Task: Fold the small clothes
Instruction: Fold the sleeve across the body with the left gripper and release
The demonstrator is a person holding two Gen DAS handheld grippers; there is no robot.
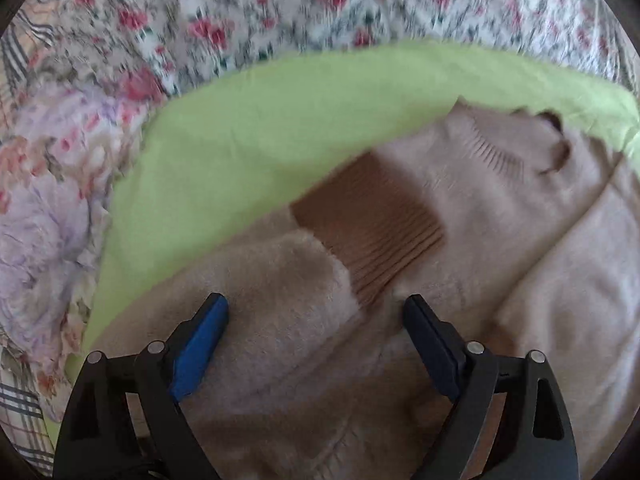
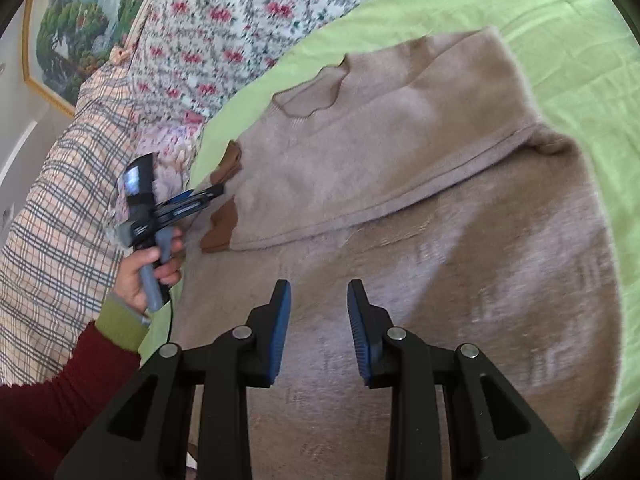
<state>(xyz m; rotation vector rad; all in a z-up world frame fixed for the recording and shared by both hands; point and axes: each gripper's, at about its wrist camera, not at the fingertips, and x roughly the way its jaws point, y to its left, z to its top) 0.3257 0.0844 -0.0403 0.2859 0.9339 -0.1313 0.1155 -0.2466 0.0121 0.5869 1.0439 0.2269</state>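
Sweater: beige fuzzy knit sweater spread on a lime-green cloth; its upper part is folded down over the body, with a seam line running across the fold.
Cuff: brown ribbed cuff at the end of a sleeve, lying on the sweater just ahead of the left claw; in the right wrist view, brown pieces show at the sweater's left edge.
Neck: ribbed collar opening toward the far right in the left wrist view.
Left gripper: left gripper is spread wide, its blue pads apart over the fuzzy sleeve end; nothing is pinched between them. The view is blurred.
Left hand: hand wraps the grey handle, with a green cuff and dark red sleeve behind it.
Right gripper: right gripper is partly open above the sweater's lower body, holding nothing; whether the tips touch the knit cannot be told.
Surroundings: floral bedding with red roses beyond the green cloth; plaid fabric at the left; a lilac flowered fabric beside the cloth.
Wall: framed landscape picture at the upper left.
Obstructions: nothing lies on top of the sweater.
Writing: no readable lettering.
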